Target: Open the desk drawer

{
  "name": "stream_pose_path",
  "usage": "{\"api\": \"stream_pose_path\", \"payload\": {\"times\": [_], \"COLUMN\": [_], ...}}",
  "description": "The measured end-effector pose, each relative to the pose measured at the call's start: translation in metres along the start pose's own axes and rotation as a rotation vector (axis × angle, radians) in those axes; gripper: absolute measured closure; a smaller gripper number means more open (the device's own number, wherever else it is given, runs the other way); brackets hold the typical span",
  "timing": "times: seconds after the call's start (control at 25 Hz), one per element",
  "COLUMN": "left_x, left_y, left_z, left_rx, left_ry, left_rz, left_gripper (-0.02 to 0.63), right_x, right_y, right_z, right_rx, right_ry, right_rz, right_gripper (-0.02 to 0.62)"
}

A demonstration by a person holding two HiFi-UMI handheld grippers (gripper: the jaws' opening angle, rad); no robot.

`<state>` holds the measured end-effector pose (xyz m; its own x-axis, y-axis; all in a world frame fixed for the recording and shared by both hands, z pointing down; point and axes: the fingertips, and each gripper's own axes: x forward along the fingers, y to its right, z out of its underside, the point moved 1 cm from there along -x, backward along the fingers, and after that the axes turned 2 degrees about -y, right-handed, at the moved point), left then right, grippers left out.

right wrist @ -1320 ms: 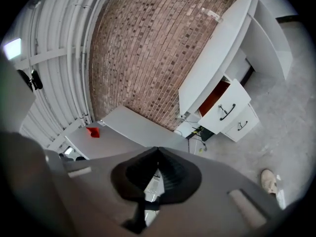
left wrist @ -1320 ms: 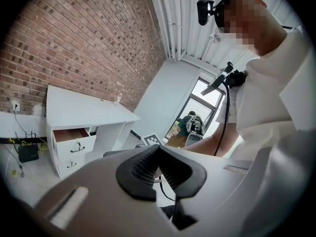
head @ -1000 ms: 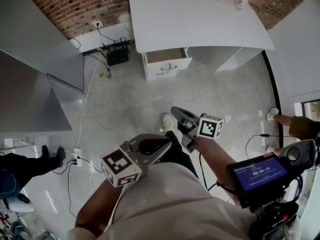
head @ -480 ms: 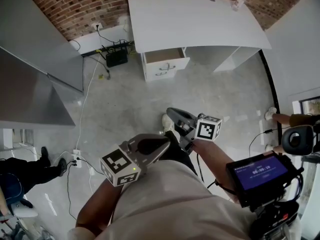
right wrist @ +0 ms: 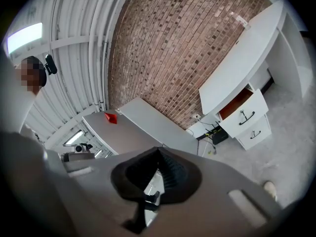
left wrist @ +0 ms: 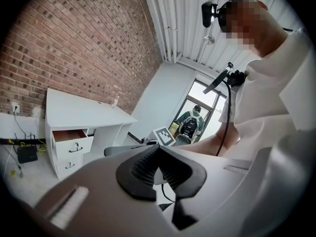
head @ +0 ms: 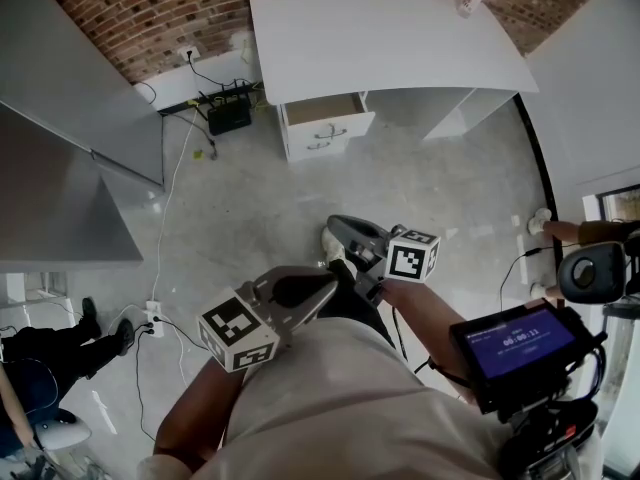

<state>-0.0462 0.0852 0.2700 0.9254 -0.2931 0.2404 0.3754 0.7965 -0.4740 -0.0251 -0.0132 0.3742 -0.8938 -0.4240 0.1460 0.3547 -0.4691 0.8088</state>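
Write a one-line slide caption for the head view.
Left gripper and right gripper, both shut, far from the white desk, its top drawer open.

Brick wall [head: 150,18], pale concrete floor [head: 260,208]

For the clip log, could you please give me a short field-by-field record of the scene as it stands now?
desk: white, against the brick wall
top drawer: pulled out, inside showing
lower drawer: shut
left gripper: jaws together, nothing between them, held near the body
right gripper: jaws together, nothing between them, held near the body
gap to desk: bare floor between both grippers and the drawers; neither touches the desk
task state: top drawer already open
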Motion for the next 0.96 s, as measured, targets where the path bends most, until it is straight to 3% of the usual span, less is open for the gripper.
{"api": "stream_pose_path", "payload": {"times": [0.96], "left_x": [0.019], "left_y": [-0.032], "left_z": [0.003], "left_rx": [-0.037], "left_ry": [-0.033], "left_rz": [0.008], "left_gripper": [0.6], "right_x": [0.019], "right_y": [0.024], "right_z": [-0.001], "right_rx": [-0.067], "right_ry": [-0.034], "right_rz": [0.025], "right_gripper": [0.592]}}
